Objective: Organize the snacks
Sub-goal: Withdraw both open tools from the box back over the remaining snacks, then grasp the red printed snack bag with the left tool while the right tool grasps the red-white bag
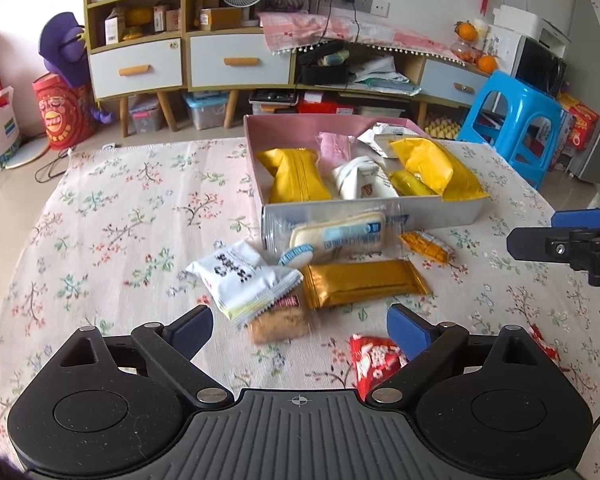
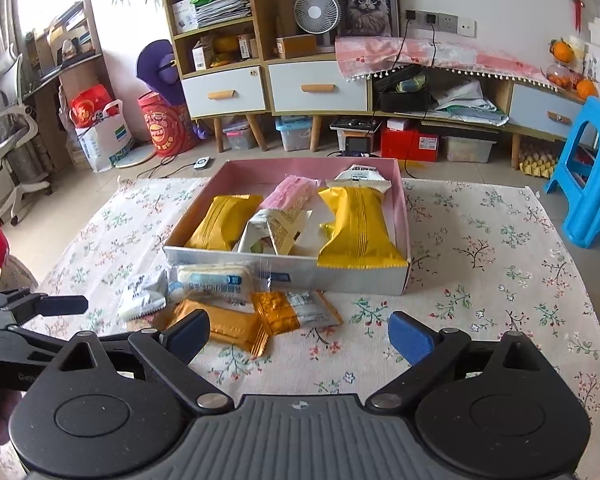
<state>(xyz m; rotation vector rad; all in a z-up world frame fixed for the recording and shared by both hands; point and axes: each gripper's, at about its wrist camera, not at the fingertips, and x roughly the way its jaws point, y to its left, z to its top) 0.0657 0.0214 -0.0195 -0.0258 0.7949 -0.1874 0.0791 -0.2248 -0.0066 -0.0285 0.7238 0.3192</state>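
The left hand-held gripper (image 1: 299, 330) hovers released over loose snacks on the desk (image 1: 120, 220): a white packet (image 1: 244, 276), gold bar (image 1: 364, 282) and red packet (image 1: 374, 362). The right hand-held gripper (image 2: 299, 332) hangs released too. A pink box (image 2: 402, 216) behind holds yellow bags (image 2: 360, 228); its front wall blocks, perhaps touches, a pale packet (image 1: 340, 236).

A floral tablecloth (image 1: 120, 216) covers the worktop. Behind it a wooden cabinet (image 2: 260, 80) with pale drawers runs along the wall, carrying a white fan (image 2: 316, 12), a framed cat picture (image 2: 366, 4) and a pink cloth (image 2: 440, 54), with oranges (image 1: 466, 32) at its right end. A blue plastic stool (image 1: 508, 120) stands on the floor to the right, and a red drum (image 2: 162, 130) and a white shopping bag (image 2: 106, 140) to the left.
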